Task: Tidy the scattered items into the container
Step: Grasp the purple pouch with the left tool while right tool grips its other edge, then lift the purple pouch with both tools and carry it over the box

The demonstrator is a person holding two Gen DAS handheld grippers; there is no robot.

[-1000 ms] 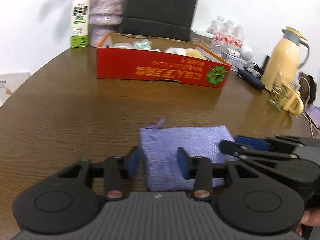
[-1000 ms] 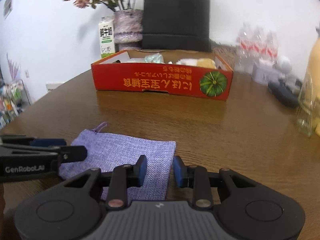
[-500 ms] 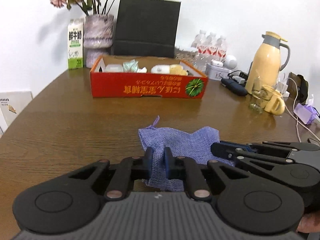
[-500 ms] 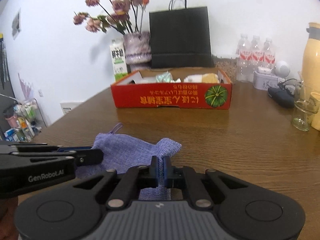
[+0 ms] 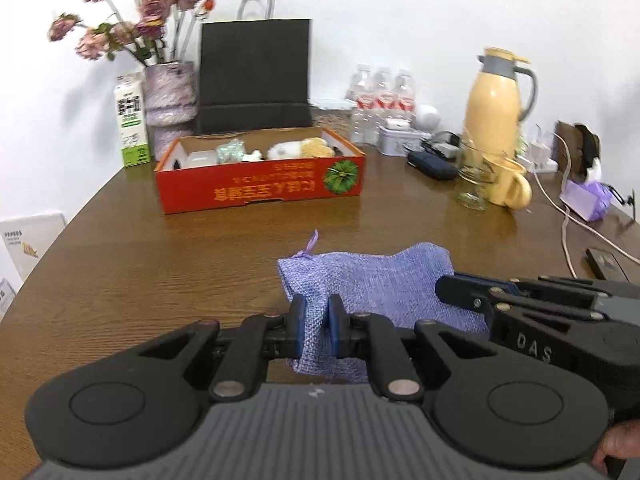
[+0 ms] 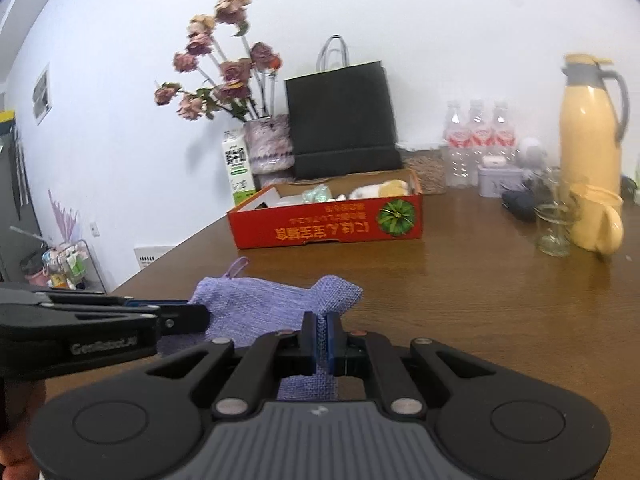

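While both the left gripper and the right gripper clench the purple mesh pouch, seemingly just lifted off the table, carry it level over the red cardboard box, releasing together.

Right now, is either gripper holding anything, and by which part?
Both grip the purple drawstring pouch: left gripper pinches its near left edge, right gripper its near right edge.

Coarse-woven purple cloth pouch, glossy wood-grain table, red printed cardboard box, matt black paper bag, clear glass cup, smooth yellow jug
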